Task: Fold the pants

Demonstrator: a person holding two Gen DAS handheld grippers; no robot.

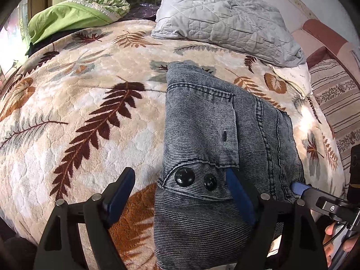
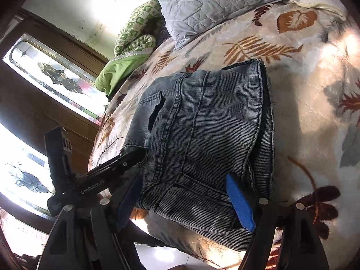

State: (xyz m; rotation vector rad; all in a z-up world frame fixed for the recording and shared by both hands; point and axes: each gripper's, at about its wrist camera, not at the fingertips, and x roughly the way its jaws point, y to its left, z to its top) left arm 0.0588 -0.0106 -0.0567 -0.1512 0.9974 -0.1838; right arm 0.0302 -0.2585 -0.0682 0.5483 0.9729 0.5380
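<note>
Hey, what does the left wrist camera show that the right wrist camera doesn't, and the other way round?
Only the left wrist view shows the two black buttons on the folded jeans, the striped cushion at the bed's edge, and fingers holding the other tool.

Only the right wrist view shows the leaded glass window and a dark pocket slit in the denim.

Both show the jeans lying folded on the leaf-print blanket, the grey quilted pillow, the green bedding, and open jaws over the near edge of the jeans.
</note>
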